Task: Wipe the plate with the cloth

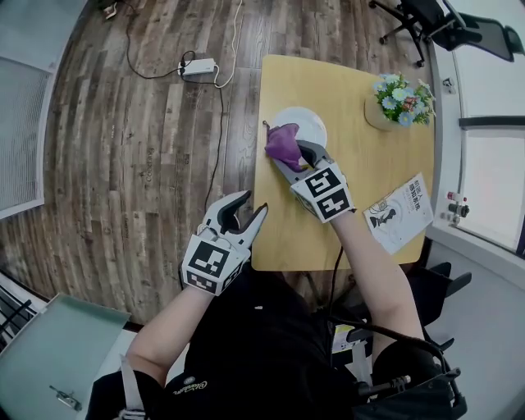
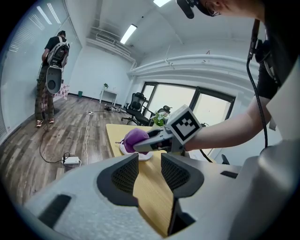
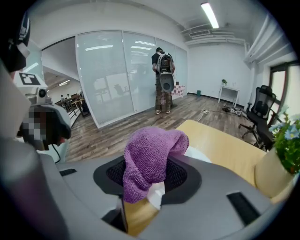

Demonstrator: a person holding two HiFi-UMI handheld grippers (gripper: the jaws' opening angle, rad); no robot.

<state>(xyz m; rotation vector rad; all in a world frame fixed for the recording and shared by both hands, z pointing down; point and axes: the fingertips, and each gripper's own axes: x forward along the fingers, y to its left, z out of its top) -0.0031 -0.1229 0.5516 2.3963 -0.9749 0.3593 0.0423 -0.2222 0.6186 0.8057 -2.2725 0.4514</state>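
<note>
A white plate (image 1: 305, 125) lies on the yellow table (image 1: 369, 168) near its far left side. My right gripper (image 1: 289, 154) is shut on a purple cloth (image 1: 283, 141), which hangs over the plate's near edge. In the right gripper view the purple cloth (image 3: 152, 159) drapes between the jaws with the plate (image 3: 199, 154) just beyond. My left gripper (image 1: 244, 212) stands open with nothing in it, off the table's near left corner. The left gripper view shows the cloth (image 2: 135, 139) and plate (image 2: 140, 154) ahead.
A flower pot (image 1: 399, 102) stands at the table's far right, and a booklet (image 1: 399, 212) lies at its near right edge. A power strip with cables (image 1: 199, 67) sits on the wood floor. An office chair (image 1: 426, 20) is behind the table. A person (image 3: 163, 79) stands far off.
</note>
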